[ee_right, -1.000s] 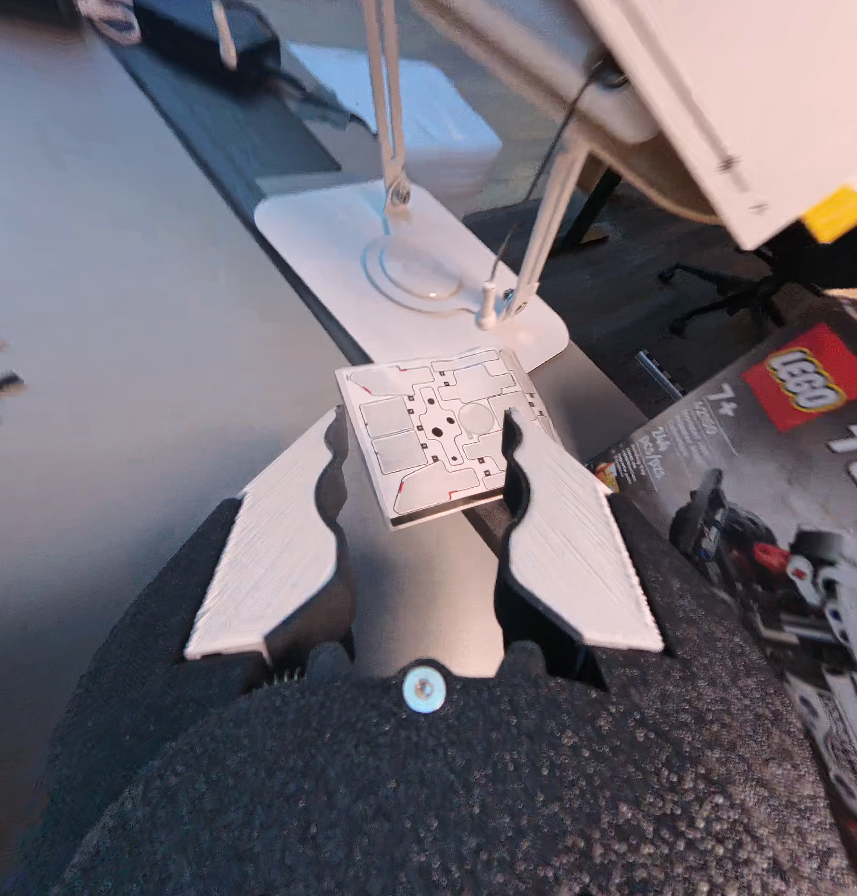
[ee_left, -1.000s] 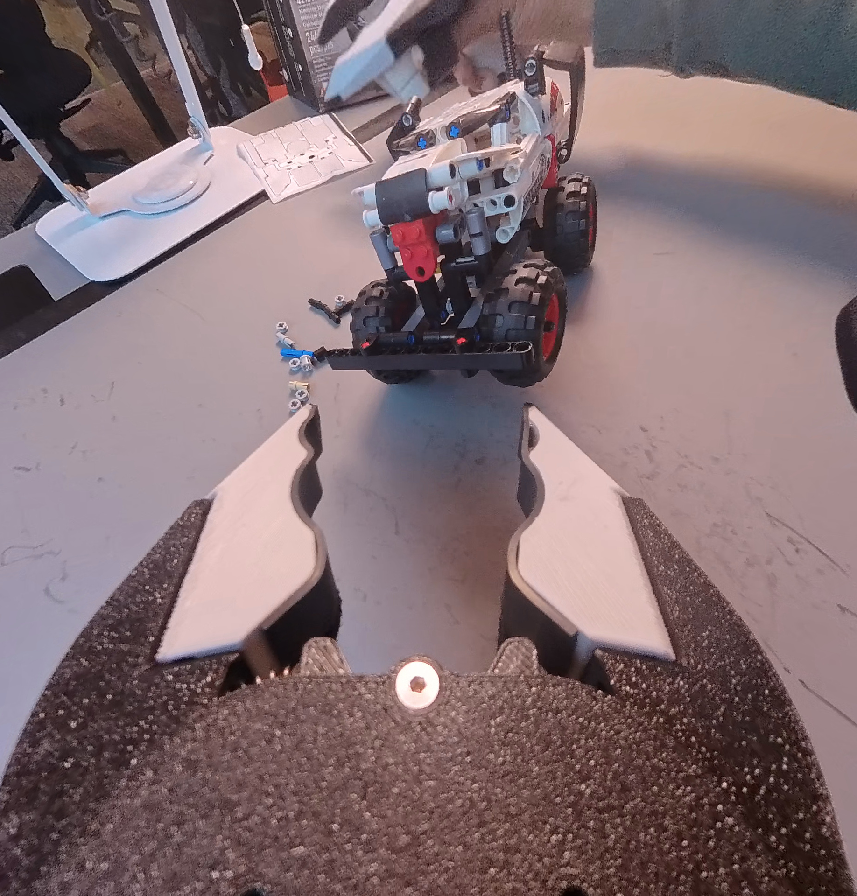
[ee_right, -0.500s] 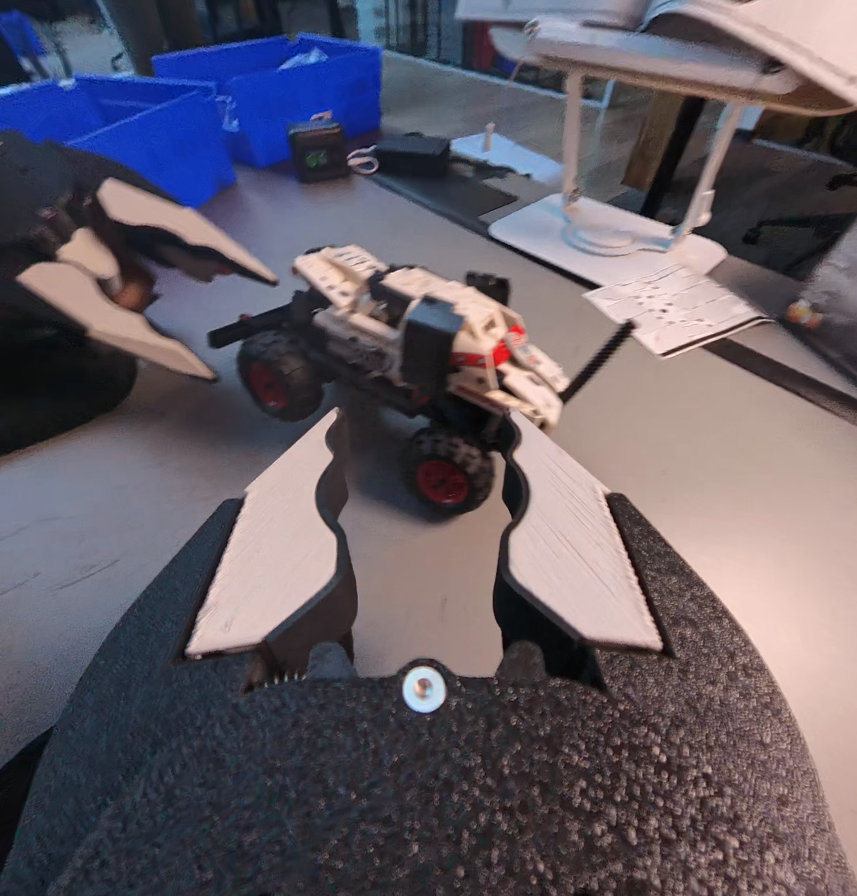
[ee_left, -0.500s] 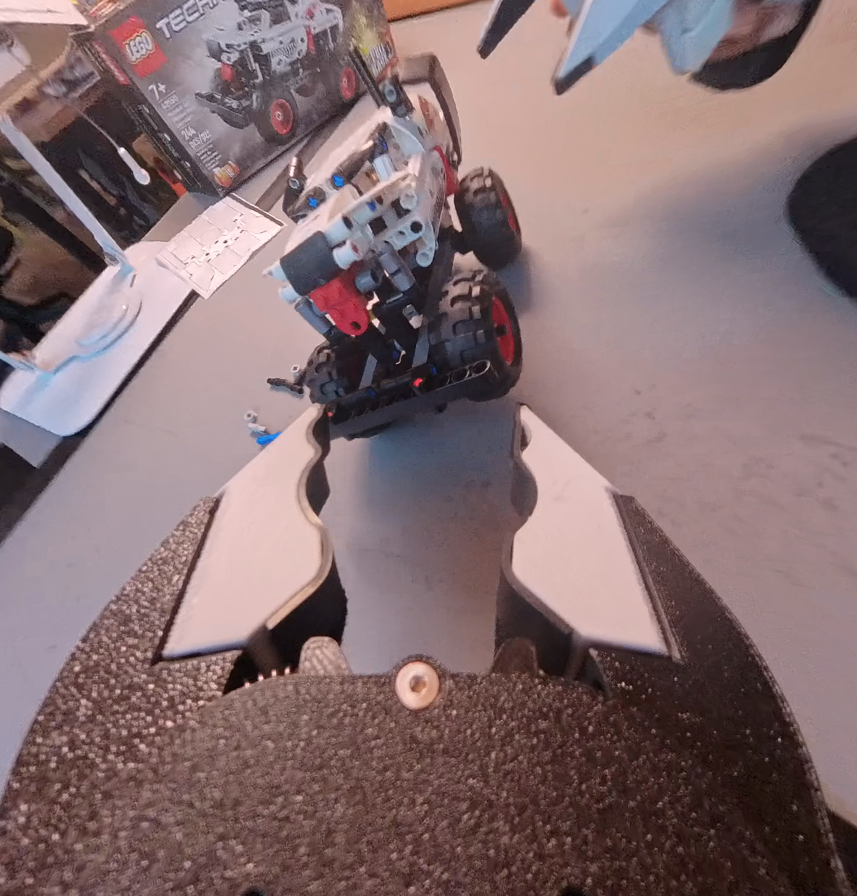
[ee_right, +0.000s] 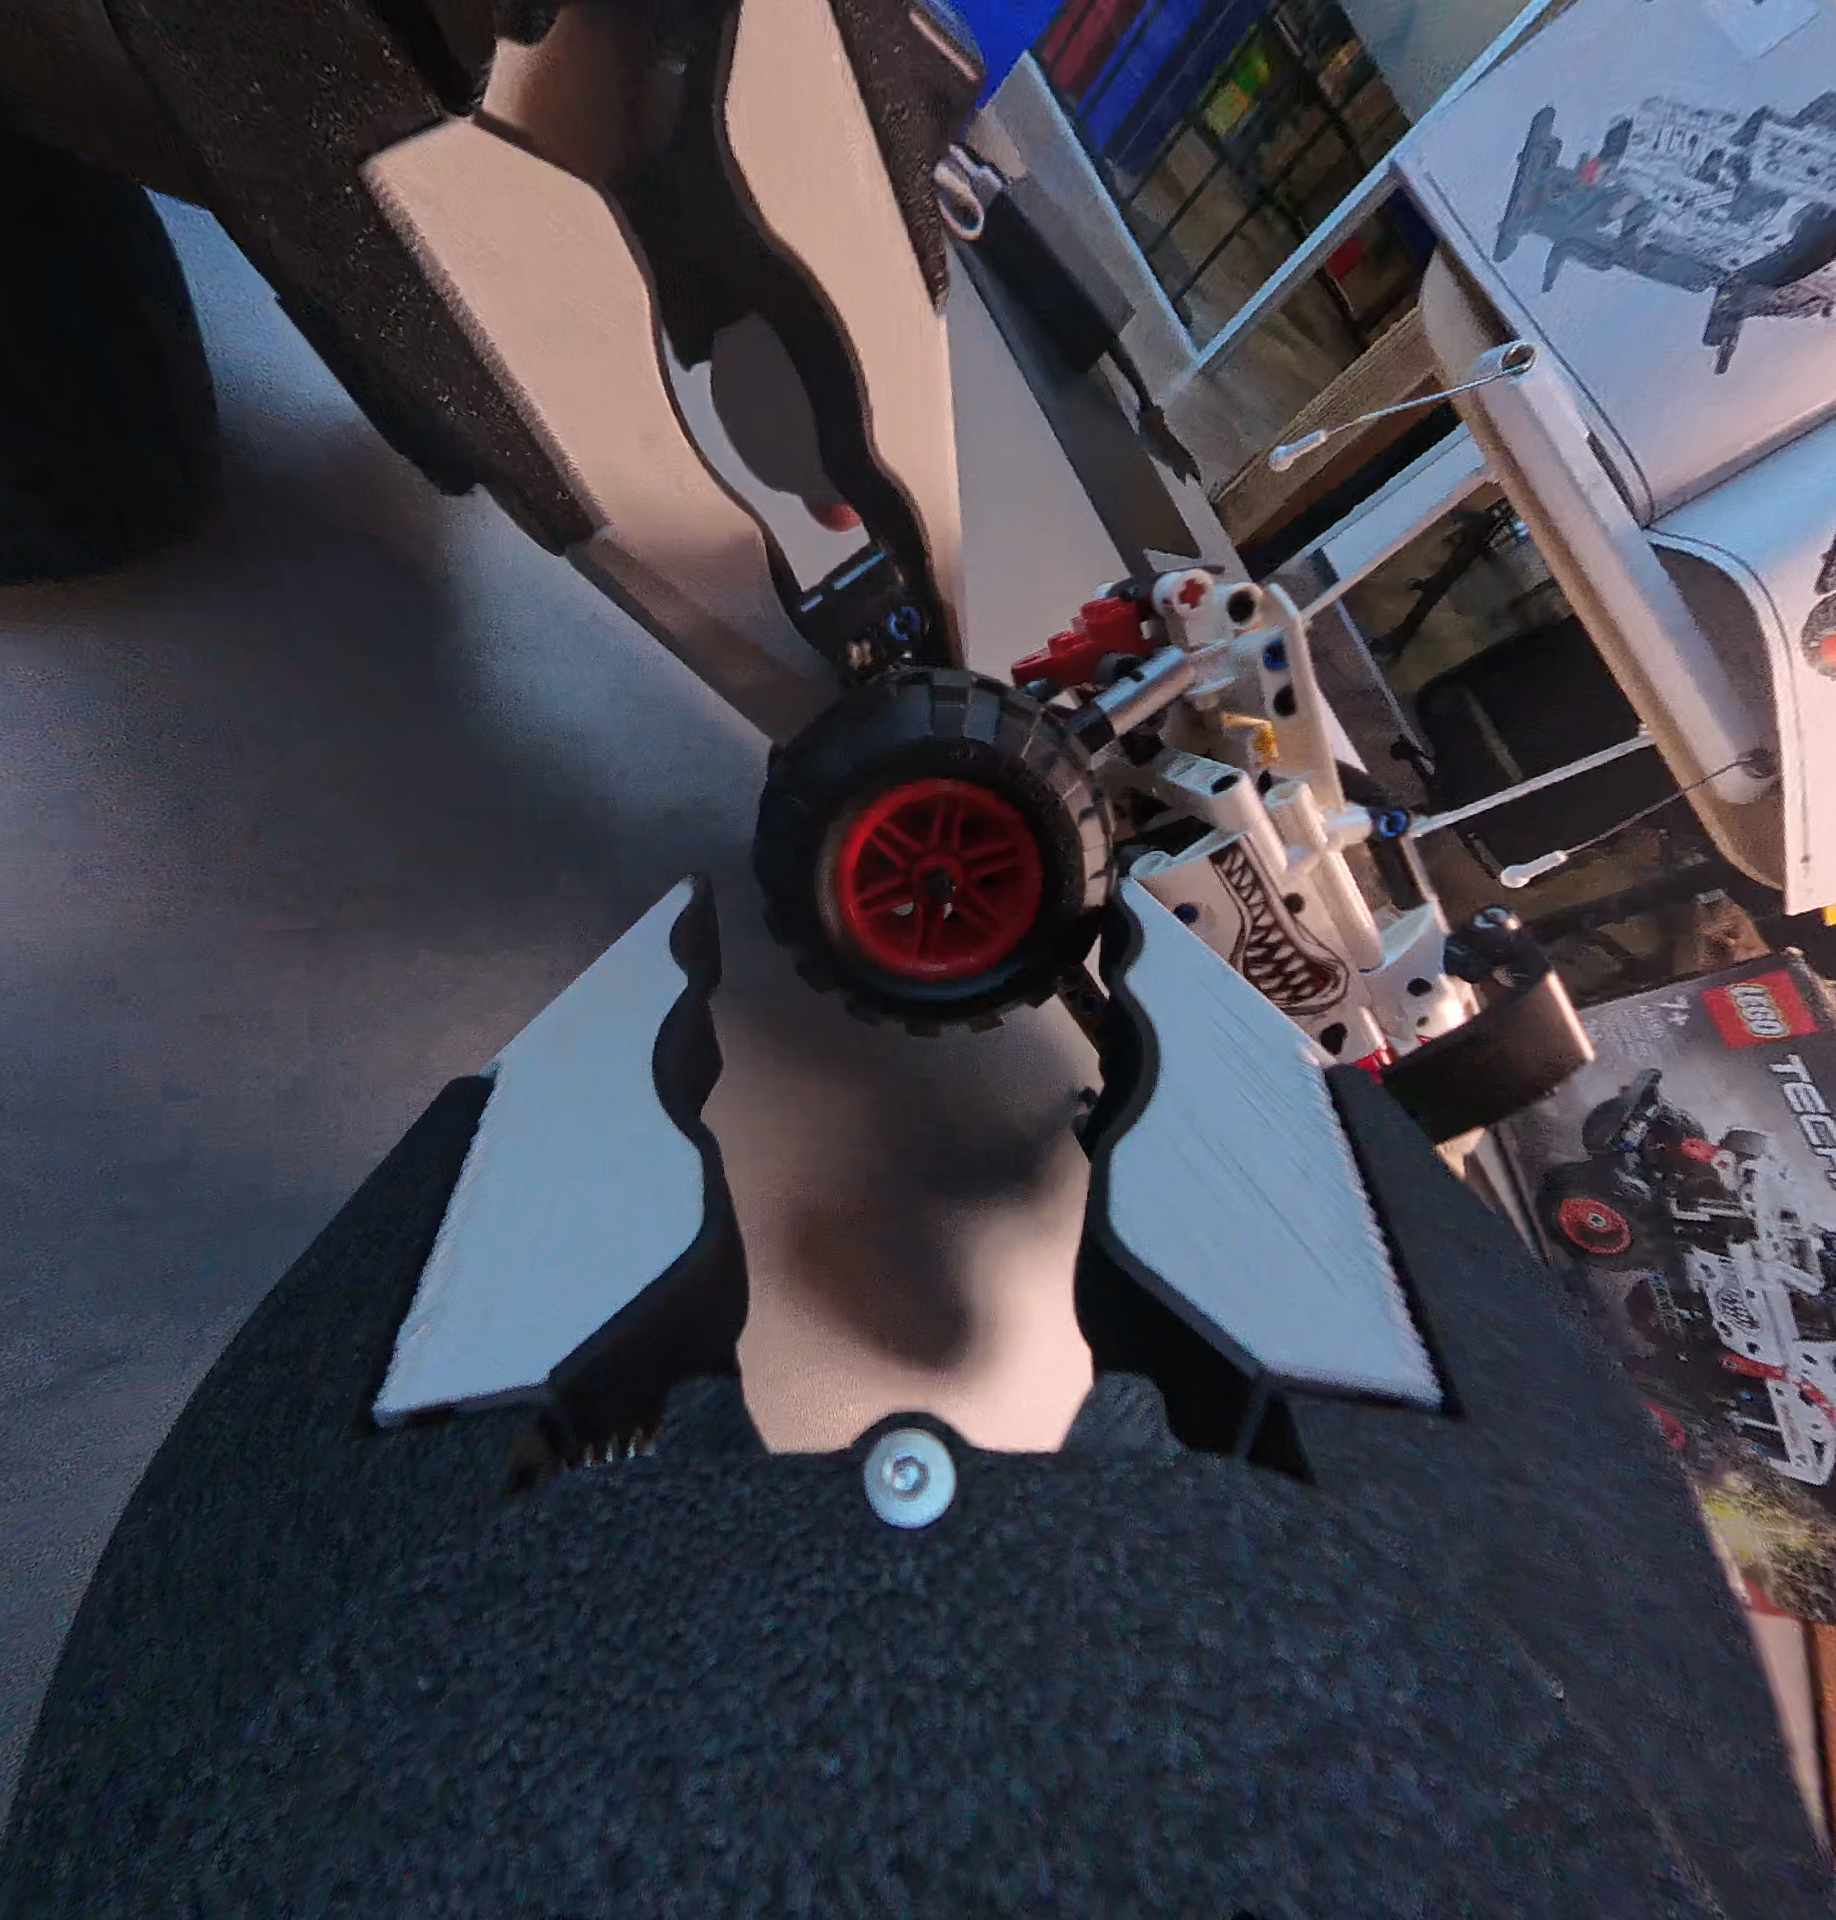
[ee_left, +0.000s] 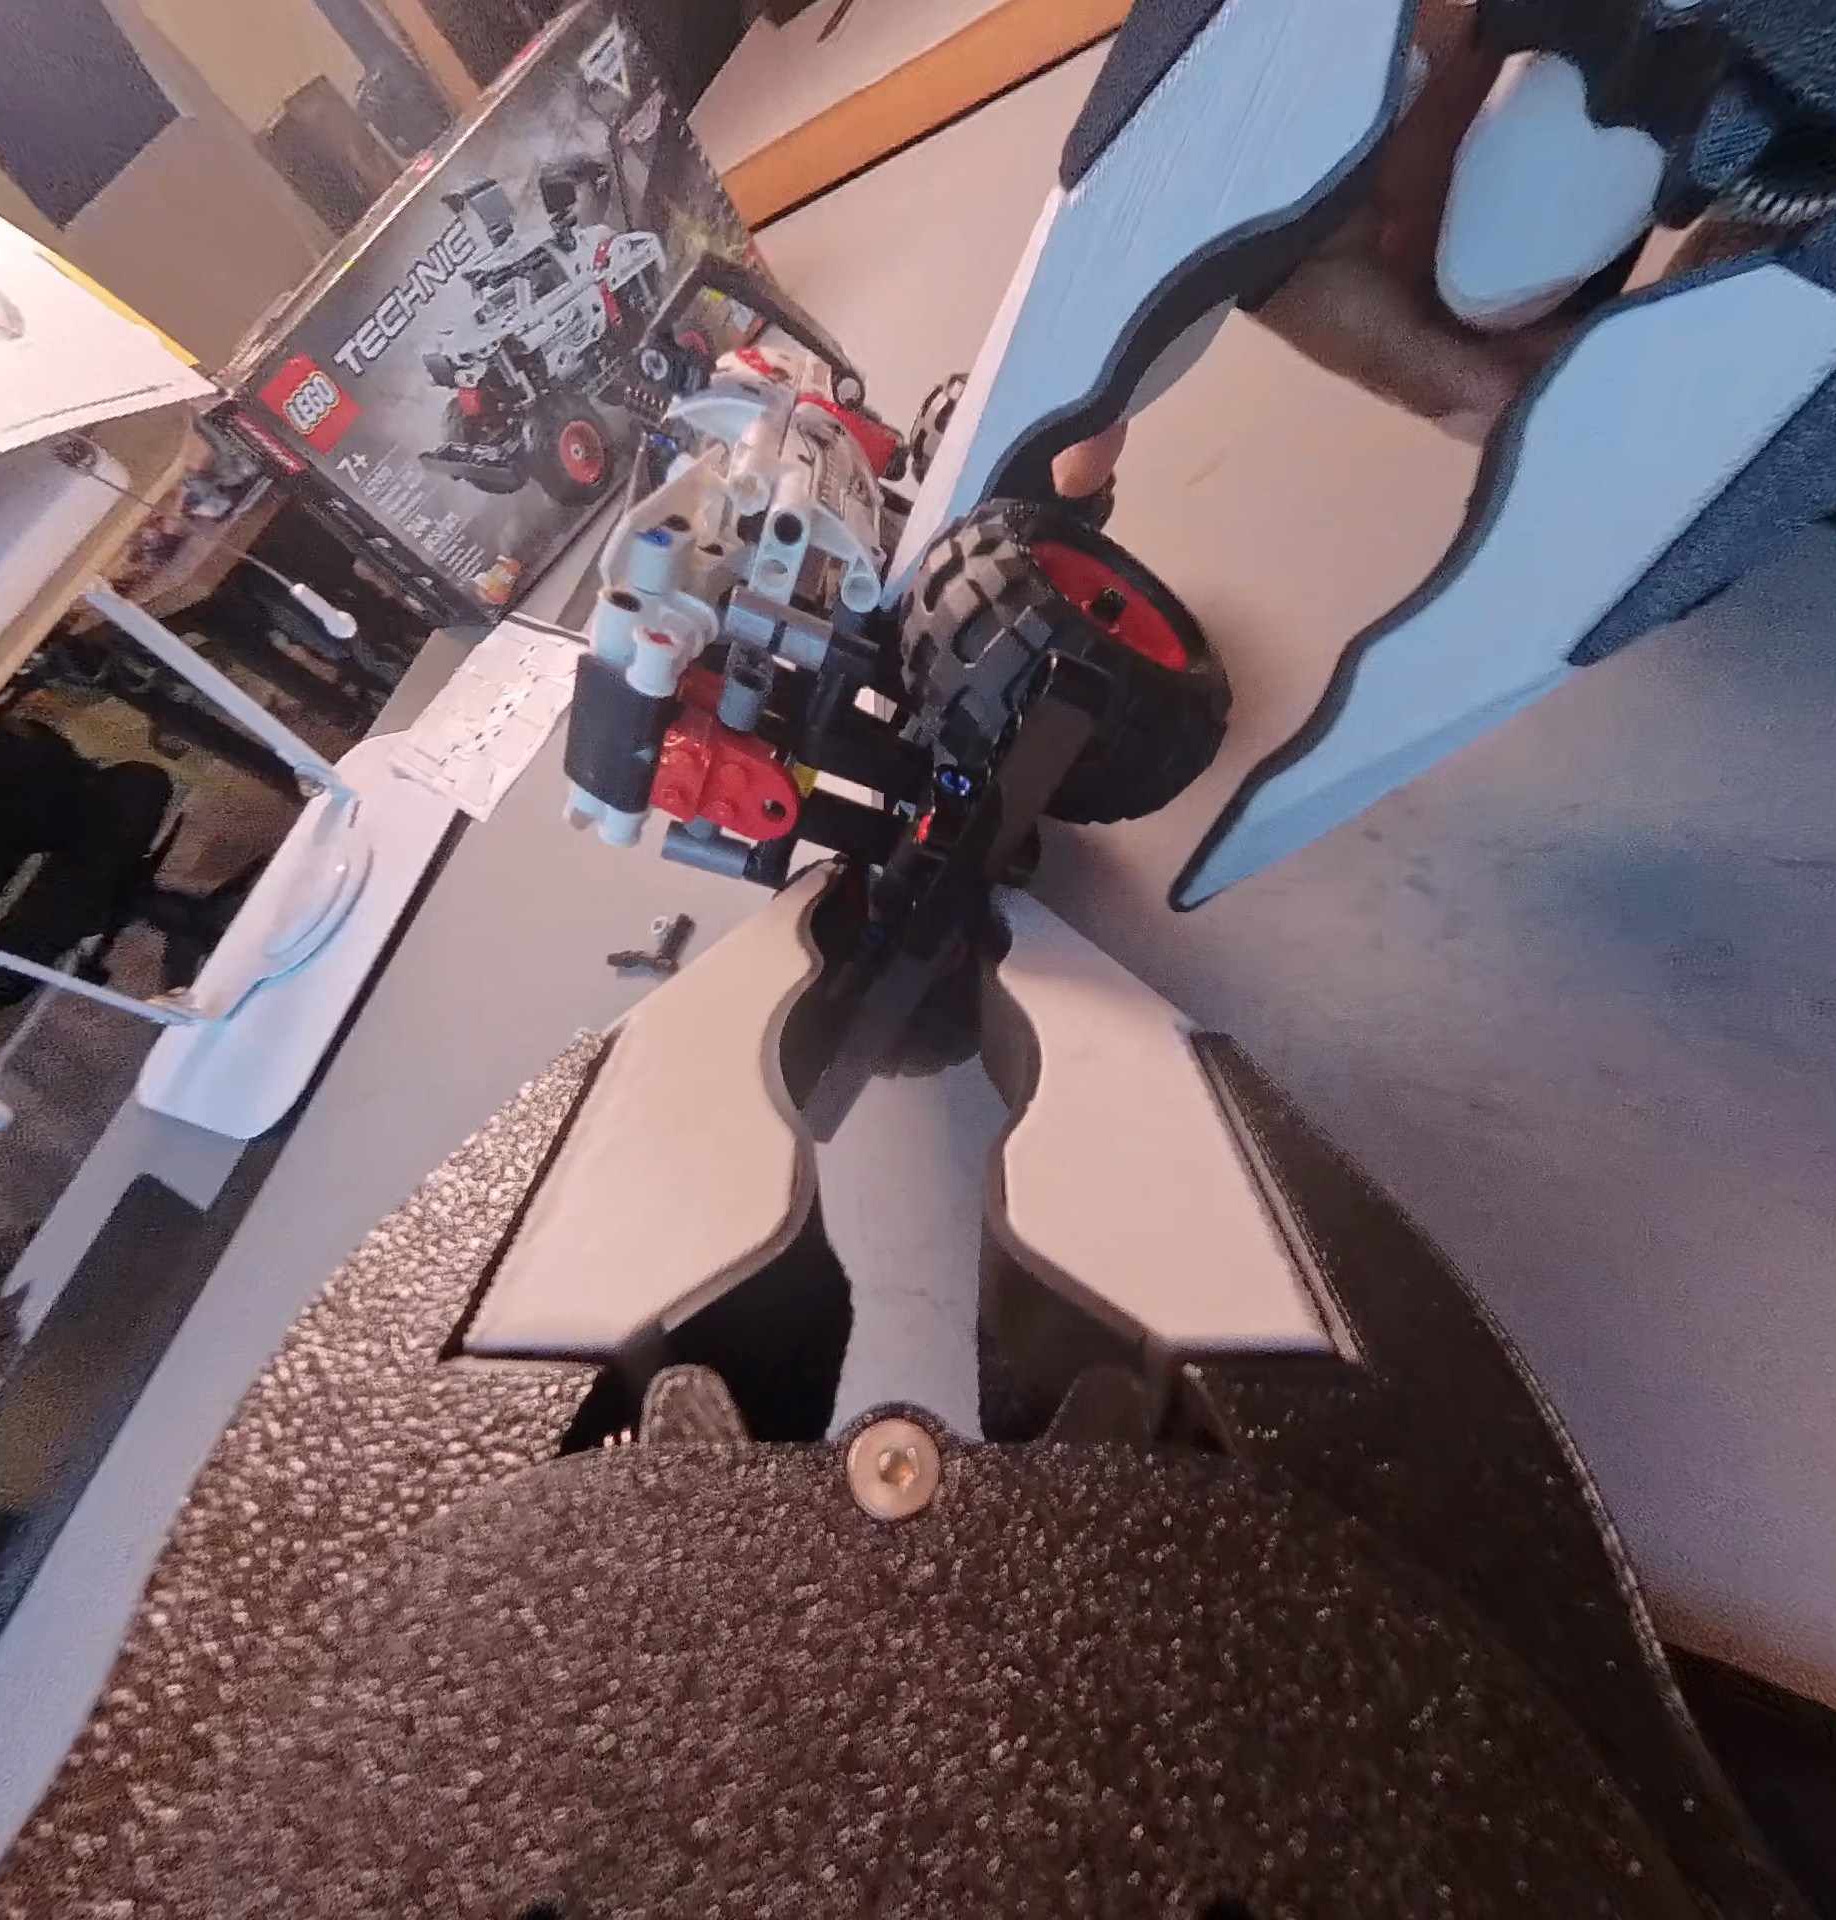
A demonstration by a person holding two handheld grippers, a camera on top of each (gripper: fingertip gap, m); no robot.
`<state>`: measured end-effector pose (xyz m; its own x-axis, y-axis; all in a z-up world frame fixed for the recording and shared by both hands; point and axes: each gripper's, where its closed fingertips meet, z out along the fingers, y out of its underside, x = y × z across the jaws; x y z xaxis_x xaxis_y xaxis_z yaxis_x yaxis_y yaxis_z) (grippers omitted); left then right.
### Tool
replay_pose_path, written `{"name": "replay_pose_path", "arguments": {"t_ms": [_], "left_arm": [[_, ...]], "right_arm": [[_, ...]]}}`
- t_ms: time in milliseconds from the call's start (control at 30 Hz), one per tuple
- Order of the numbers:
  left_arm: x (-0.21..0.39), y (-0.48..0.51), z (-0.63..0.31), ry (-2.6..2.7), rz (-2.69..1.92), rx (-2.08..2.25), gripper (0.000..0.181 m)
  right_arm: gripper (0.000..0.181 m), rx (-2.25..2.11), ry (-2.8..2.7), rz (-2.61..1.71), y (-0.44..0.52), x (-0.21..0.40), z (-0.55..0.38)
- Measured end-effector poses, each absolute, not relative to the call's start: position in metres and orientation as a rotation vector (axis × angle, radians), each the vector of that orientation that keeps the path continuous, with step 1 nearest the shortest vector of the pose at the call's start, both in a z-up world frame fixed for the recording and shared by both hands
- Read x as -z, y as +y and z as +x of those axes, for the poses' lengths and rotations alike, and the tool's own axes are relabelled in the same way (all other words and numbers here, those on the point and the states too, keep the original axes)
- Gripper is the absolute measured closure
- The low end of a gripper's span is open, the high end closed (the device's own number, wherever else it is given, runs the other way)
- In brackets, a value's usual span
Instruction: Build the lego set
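Observation:
The white, black and red lego truck (ee_left: 789, 499) stands on the grey table (ee_left: 1516, 1143). My left gripper (ee_left: 909, 904) has its jaws drawn in on the truck's black front bumper beam (ee_left: 893, 997). My right gripper (ee_right: 909, 904) is open, with the front wheel (ee_right: 935, 862), black tyre and red hub, just ahead between its fingertips. In the left wrist view the right gripper (ee_left: 1298, 665) reaches in from the upper right, its fingers on either side of that wheel (ee_left: 1090, 665). In the right wrist view the left gripper (ee_right: 852, 582) holds the bumper above the wheel.
The set's box (ee_left: 457, 312) lies behind the truck, with a sticker sheet (ee_left: 488, 717) and a white lamp base (ee_left: 270, 935) to its left. Small loose parts (ee_left: 649, 940) lie by my left finger. An open instruction booklet (ee_right: 1672, 208) stands at the right wrist view's upper right. My left and right fingertips are right by each other.
My left gripper moved up to the truck and closed on its front bumper. My right gripper swung from the sticker sheet to the truck's side and now frames the front wheel.

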<state>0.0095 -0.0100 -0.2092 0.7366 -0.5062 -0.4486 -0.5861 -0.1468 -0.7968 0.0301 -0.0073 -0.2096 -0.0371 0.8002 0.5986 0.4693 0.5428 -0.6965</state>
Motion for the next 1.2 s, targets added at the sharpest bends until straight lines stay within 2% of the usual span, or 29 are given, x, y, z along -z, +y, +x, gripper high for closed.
{"name": "replay_pose_path", "arguments": {"t_ms": [67,400,533,667,767,900,1067,1200], "left_arm": [[0.206,-0.019,0.017,0.873,-1.773,0.003,0.163],[0.204,-0.035,0.036,0.872,-1.749,0.232,0.164],[0.206,-0.035,0.038,0.896,-1.755,0.136,0.154],[0.210,-0.030,0.033,0.853,-1.798,0.094,0.166],[0.219,-0.033,0.029,0.843,-1.868,0.184,0.169],[0.226,-0.033,0.024,0.809,-1.924,0.263,0.168],[0.226,-0.034,0.024,0.814,-1.911,0.262,0.166],[0.214,-0.037,0.018,0.791,-1.878,0.298,0.151]], "right_arm": [[0.119,-0.449,-1.668,-1.085,-0.012,0.201,0.031],[0.119,-0.666,-1.740,-1.174,-0.030,0.192,0.043],[0.120,-0.713,-1.765,-1.261,-0.031,0.190,0.041],[0.120,-0.677,-1.887,-1.334,-0.030,0.193,0.039],[0.120,-0.681,-1.953,-1.340,-0.030,0.198,0.037],[0.135,-0.740,-1.993,-1.302,-0.029,0.180,0.046],[0.110,-0.729,-2.041,-1.303,-0.032,0.181,0.038],[0.113,-0.718,-2.076,-1.279,-0.038,0.191,0.025]]}}
